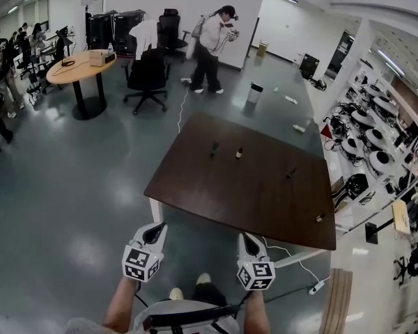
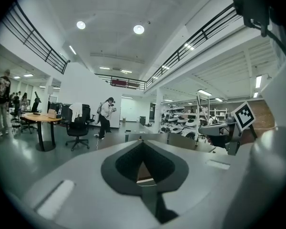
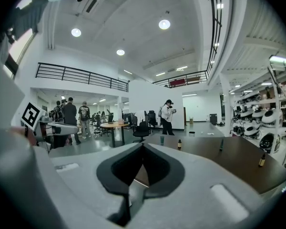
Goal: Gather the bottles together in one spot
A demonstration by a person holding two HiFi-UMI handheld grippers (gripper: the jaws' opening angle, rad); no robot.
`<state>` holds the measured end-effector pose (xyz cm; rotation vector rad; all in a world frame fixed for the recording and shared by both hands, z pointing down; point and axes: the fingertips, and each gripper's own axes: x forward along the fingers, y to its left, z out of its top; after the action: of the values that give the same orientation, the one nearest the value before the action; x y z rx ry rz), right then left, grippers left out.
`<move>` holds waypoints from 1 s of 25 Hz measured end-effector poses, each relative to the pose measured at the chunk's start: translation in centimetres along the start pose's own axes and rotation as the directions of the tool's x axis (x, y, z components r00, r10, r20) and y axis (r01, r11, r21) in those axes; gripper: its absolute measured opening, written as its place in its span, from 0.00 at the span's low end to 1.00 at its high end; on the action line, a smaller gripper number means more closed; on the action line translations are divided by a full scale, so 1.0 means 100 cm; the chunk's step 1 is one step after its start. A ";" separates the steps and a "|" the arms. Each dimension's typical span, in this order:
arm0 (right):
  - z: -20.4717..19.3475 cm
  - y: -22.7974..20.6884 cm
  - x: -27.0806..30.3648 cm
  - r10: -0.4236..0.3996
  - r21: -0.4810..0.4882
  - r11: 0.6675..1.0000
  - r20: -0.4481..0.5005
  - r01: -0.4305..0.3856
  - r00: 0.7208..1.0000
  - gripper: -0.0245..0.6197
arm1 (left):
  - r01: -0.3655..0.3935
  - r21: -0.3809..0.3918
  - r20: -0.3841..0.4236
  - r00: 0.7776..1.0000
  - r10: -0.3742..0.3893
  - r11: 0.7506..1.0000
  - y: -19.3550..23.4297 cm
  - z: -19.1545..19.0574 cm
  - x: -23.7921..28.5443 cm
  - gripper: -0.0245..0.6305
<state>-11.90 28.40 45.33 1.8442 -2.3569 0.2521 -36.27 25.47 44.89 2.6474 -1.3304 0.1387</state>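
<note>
Both pairs of jaws are closed tip to tip and holding nothing: left gripper (image 1: 156, 228) and right gripper (image 1: 246, 237) hang side by side over the grey floor (image 1: 70, 200), just short of the near edge of the brown table (image 1: 216, 193).

Now the bottles, four of them, scattered and all standing upright on that table. Reading from the table's middle in the head view: the first bottle (image 1: 214, 147), a dark one, is at 11 o'clock near the far edge. The second bottle (image 1: 239, 153) stands just beside it at 12 o'clock. The third bottle (image 1: 291, 173) is on its own at 2 o'clock. The fourth bottle (image 1: 320, 218) sits way out at 4 o'clock, close to the right edge. None of them touch, and all are well apart from the grippers.

Beyond the table, a bin (image 1: 255, 92) stands at 12 o'clock, a standing person (image 1: 210, 47) and a black office chair (image 1: 146, 78) at 11, and a round wooden table (image 1: 76, 68) at 10. A power strip (image 1: 315, 286) lies on the floor at 5 o'clock.
</note>
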 end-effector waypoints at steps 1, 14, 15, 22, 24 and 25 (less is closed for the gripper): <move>0.000 -0.001 0.003 0.004 -0.002 1.000 -0.004 -0.004 1.000 0.04 | -0.002 -0.003 0.001 1.000 0.002 1.000 0.000 0.000 0.002 0.04; 0.001 -0.022 0.076 0.059 -0.011 0.998 -0.005 -0.059 0.998 0.04 | -0.043 -0.039 0.022 0.999 0.044 0.998 0.027 0.010 0.058 0.04; 0.002 -0.027 0.084 0.060 -0.014 0.998 -0.006 -0.060 0.998 0.04 | -0.045 -0.038 0.023 0.999 0.046 0.998 0.031 0.011 0.065 0.04; 0.018 -0.063 0.136 0.083 0.005 0.997 -0.006 -0.083 0.997 0.04 | -0.063 -0.020 0.004 0.998 0.063 0.998 0.046 0.026 0.123 0.04; 0.021 -0.072 0.151 0.095 0.009 0.995 -0.008 -0.095 0.995 0.04 | -0.068 -0.020 0.002 0.998 0.068 0.997 0.049 0.029 0.138 0.04; 0.022 -0.076 0.158 0.100 0.010 0.995 -0.009 -0.100 0.995 0.04 | -0.070 -0.019 0.000 0.998 0.070 0.997 0.051 0.030 0.146 0.04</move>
<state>-8.35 11.15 46.90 1.7273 -2.4485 0.2829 -31.68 10.39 44.91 2.5859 -1.4185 0.1342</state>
